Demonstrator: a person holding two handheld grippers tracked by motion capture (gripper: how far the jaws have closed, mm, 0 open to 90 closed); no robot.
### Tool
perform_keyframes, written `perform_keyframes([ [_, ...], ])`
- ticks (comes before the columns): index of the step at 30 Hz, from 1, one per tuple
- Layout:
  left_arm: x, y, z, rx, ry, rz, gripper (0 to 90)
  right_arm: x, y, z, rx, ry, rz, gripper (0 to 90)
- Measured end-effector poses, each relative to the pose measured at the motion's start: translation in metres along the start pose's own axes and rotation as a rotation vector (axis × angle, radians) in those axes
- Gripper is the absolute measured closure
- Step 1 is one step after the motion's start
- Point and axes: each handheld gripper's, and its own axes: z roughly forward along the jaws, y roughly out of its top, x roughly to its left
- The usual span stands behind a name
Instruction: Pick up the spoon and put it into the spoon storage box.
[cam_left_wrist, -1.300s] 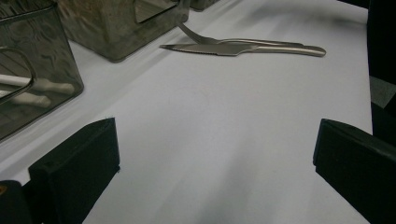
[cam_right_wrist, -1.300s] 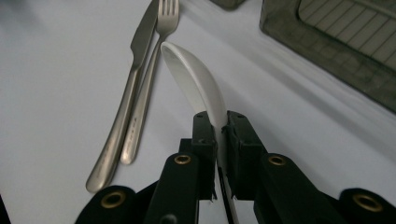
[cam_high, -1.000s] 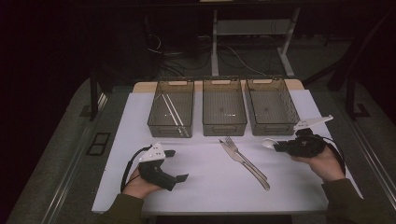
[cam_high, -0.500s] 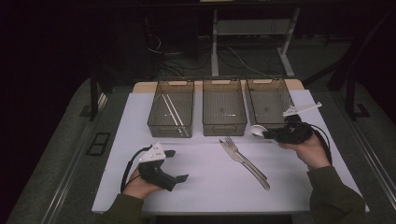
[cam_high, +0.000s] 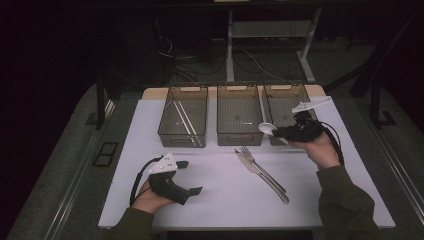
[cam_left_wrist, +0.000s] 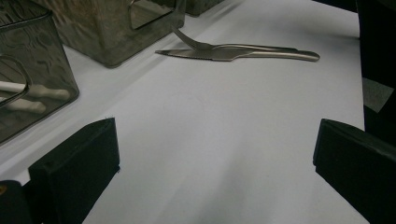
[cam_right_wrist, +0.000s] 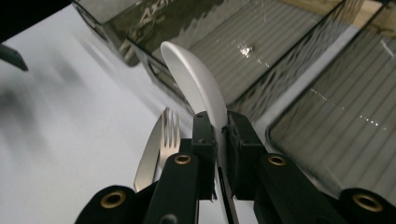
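Right now the right gripper (cam_high: 280, 132) is pinching a white spoon (cam_high: 266, 128), with its jaws pressed tight on the spoon's handle. In the right gripper view, the spoon's bowl (cam_right_wrist: 196, 86) sticks up out of the jaws, over the wall between two bins. In the high view, the spoon hangs in the air at the near edge of the bins, about at the gap between the middle bin (cam_high: 239, 139) and the right bin (cam_high: 285, 90). I cannot tell yet which bin it is meant for. The left bin (cam_high: 181, 137), at 11 o'clock from the table's middle, already has long white sticks (cam_high: 184, 119) in it, so that part looks done. The middle bin and right bin look bare inside. A fork (cam_high: 256, 161) and a knife (cam_high: 265, 176) lie touching each other on the white table (cam_high: 220, 200), at about 5 o'clock from the middle bin. They are not put away yet. The left gripper (cam_high: 192, 177) rests at 7 o'clock on the table with its jaws spread wide and nothing between them. So I think the job is about a third done.
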Motion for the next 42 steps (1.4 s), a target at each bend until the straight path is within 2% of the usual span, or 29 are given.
perform_keyframes([
  [7, 0.0, 0.0, 0.0, -0.006, 0.0, -0.004, 0.0, 0.002, 0.025, 0.014, -0.006, -0.01, -0.001, 82.2],
  [14, 0.0, 0.0, -0.001, -0.012, -0.001, -0.007, 0.0, 0.005, 0.049, 0.036, 0.003, -0.008, 0.002, 82.2],
  [24, -0.001, 0.001, -0.001, -0.017, -0.004, -0.006, 0.0, 0.009, 0.071, 0.07, 0.008, -0.02, 0.01, 82.2],
  [30, -0.001, 0.001, -0.001, -0.015, -0.007, -0.002, 0.0, 0.012, 0.076, 0.091, 0.03, -0.019, -0.006, 82.1],
  [36, -0.001, 0.001, -0.001, -0.013, -0.012, 0.004, 0.0, 0.013, 0.076, 0.112, 0.087, -0.044, -0.015, 82.1],
  [42, -0.001, 0.001, -0.001, -0.014, -0.013, 0.002, 0.0, 0.013, 0.071, 0.125, 0.135, -0.046, -0.023, 82.1],
])
